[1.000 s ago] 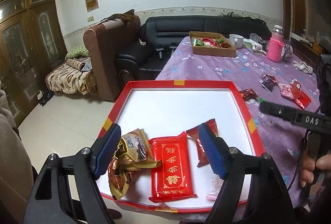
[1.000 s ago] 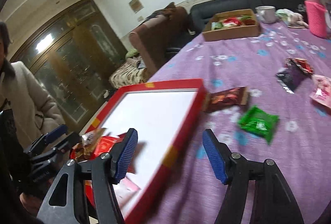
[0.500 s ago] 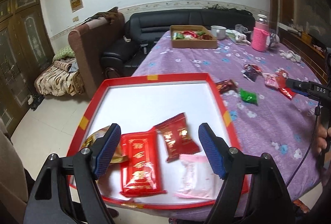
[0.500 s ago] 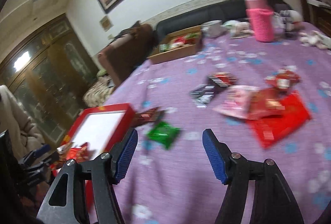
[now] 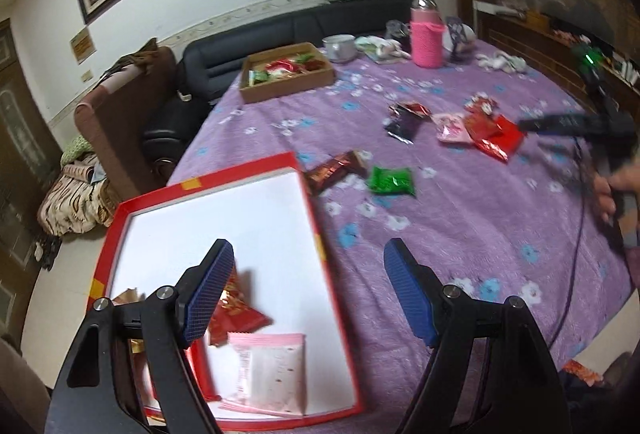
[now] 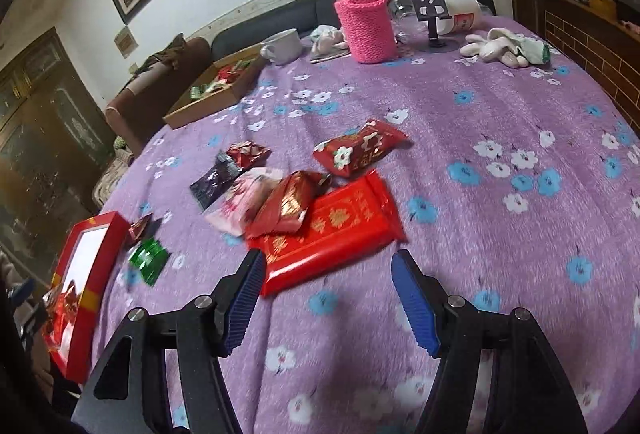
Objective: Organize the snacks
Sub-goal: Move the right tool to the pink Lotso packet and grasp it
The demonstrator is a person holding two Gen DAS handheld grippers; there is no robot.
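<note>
Left tool (image 5: 308,290) hangs with fingers spread wide and nothing between them, straddling the right rim of the red tray (image 5: 316,230). That tray sits at the surface's (image 5: 480,218) near left corner, its bottom rim at the edge. Inside, by the left finger, lie a pink packet (image 5: 272,374) and a red packet (image 5: 236,314). Just beyond the tray's far right corner: a brown packet (image 5: 334,169) and a green packet (image 5: 392,181), with bare purple cloth around them. Right tool (image 6: 328,298) is also spread and empty, poised over open cloth, with the flat red packet (image 6: 336,230) just ahead of its fingertips. A small red packet (image 6: 288,203) overlaps that packet's far corner.
</note>
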